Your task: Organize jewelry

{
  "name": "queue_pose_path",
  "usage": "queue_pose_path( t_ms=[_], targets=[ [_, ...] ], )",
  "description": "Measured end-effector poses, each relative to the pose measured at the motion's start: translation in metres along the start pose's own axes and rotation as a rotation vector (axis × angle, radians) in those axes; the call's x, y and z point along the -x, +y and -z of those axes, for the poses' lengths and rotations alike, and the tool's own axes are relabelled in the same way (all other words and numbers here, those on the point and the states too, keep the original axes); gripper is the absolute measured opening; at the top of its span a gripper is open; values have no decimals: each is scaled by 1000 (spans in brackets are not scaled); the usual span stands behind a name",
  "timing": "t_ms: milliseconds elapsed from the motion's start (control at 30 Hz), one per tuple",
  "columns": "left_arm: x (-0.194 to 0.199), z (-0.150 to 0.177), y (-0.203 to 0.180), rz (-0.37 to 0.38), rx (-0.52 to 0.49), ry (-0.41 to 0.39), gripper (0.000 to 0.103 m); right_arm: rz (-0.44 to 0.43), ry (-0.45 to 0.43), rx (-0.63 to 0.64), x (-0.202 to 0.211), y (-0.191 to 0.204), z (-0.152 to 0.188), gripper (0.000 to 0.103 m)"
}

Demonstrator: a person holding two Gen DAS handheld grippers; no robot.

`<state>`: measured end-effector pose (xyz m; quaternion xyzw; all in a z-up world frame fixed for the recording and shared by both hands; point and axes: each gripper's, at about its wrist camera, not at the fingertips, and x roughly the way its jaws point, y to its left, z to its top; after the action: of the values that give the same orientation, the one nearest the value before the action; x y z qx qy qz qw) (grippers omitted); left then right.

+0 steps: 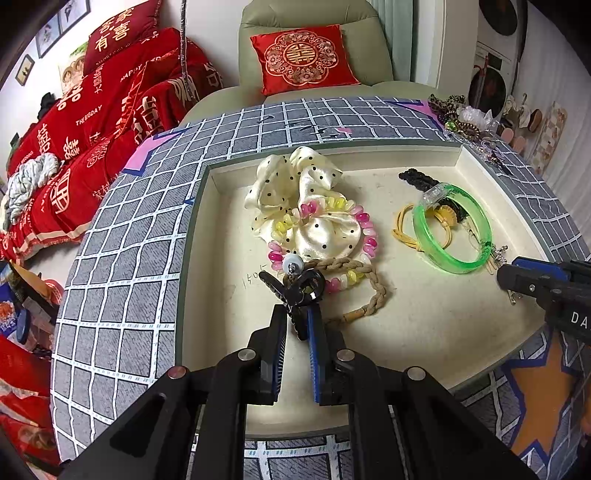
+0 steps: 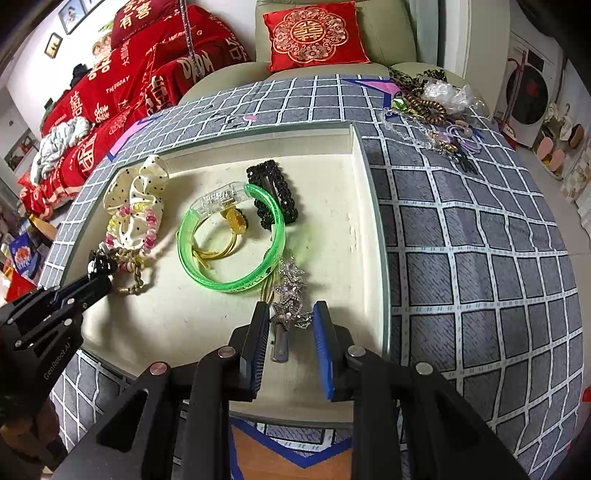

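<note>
Under both claws lies a shallow cream tray (image 1: 424,317) sunk into a desk (image 1: 122,266) covered in grey grid-patterned cloth, with a red-draped bed (image 1: 92,122) off to the left and a pale armchair (image 1: 314,22) beyond the far edge. Left claw (image 1: 297,314) is pinched on a black hair clip (image 1: 295,286) just in front of its tips, touching the braided cord (image 1: 369,280) and pink-yellow bead bracelet (image 1: 364,229). Right claw (image 2: 291,317) stands wide around a silver sparkly clip (image 2: 290,295), the green bangle (image 2: 236,284) just ahead, bare tray floor to its right up to the raised wall.
</note>
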<state>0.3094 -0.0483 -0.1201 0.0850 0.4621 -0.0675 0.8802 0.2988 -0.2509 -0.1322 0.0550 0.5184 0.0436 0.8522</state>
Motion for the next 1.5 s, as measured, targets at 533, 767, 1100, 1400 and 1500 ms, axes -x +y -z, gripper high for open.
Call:
queue_pose_path(
  t_ms=[533, 767, 1100, 1400, 1500],
  targets=[
    [14, -4, -2, -24, 5, -23, 20, -42, -65, -16, 28, 3, -6, 55],
    [21, -8, 1, -12, 18, -37, 20, -51, -95, -22, 43, 4, -10, 55],
    [44, -14, -4, -50, -1, -135, 103, -35, -97, -16, 55, 8, -14, 59],
    [48, -4, -2, -45, 19, -83, 103, -27, -53, 10, 51, 16, -10, 72],
    [49, -2, -1, -38, 32, -63, 103, -31, -47, 11, 51, 18, -8, 74]
  ],
)
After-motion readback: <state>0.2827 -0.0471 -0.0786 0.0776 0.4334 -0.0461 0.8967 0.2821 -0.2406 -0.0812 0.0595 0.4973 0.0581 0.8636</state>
